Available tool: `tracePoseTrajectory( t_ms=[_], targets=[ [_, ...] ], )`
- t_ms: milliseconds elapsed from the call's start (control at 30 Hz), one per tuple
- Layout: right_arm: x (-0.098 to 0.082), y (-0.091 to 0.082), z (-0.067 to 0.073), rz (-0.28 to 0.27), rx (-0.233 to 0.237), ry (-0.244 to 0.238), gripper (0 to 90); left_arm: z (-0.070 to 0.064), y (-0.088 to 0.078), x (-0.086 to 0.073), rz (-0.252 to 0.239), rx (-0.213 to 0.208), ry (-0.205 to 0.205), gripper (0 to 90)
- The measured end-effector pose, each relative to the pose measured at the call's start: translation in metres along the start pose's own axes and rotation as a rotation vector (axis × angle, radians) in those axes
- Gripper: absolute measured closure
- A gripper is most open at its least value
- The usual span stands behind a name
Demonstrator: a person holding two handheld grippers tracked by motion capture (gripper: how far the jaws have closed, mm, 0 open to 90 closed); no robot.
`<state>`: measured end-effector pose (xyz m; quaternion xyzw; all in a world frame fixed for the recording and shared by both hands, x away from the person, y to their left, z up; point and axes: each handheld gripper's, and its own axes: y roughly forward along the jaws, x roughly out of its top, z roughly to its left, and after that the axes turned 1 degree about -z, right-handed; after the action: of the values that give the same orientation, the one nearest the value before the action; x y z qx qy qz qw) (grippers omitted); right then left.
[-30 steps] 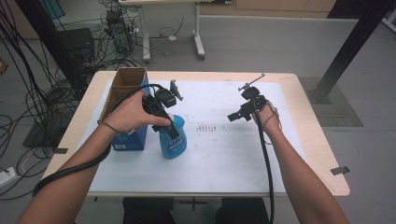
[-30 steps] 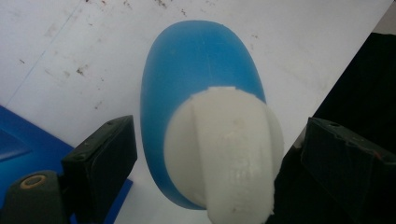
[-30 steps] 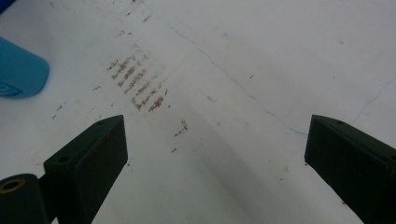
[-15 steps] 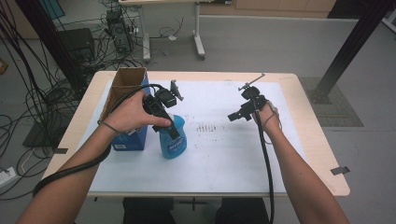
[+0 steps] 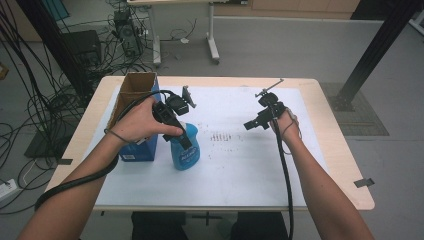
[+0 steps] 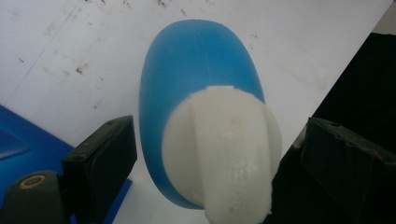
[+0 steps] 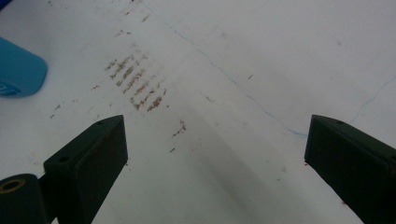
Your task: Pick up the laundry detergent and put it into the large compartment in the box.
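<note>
Standing upright on the white sheet (image 5: 240, 165): blue bottle (image 5: 185, 150) with a white cap (image 6: 224, 149), just right of the blue box (image 5: 135, 120). Box has an open cardboard top, sits at the sheet's left edge, touching or nearly touching the bottle, can't tell which.

Left gripper (image 5: 172, 120) is directly over the bottle, pointing down. In the left gripper view its jaws are spread wide, one each side of the cap, clear gaps both sides, nothing gripped.

Right gripper (image 5: 260, 120) is well right of the bottle, hovering above bare sheet. Jaws wide apart, empty. A patch of brown marks (image 7: 135, 84) lies on the sheet between bottle and right gripper.

Wooden table (image 5: 345, 165) edge shows around the sheet.
</note>
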<state>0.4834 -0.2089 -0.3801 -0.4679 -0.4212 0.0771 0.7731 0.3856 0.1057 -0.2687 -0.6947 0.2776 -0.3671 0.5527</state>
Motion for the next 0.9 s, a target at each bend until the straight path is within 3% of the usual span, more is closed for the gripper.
tracePoseTrajectory(
  t_ms=[900],
  targets=[
    [0.0003,-0.0002,-0.0005,0.001,-0.004,0.001,5.7,0.0020,0.0001,0.0002,0.000,0.007,-0.006,11.3]
  ],
)
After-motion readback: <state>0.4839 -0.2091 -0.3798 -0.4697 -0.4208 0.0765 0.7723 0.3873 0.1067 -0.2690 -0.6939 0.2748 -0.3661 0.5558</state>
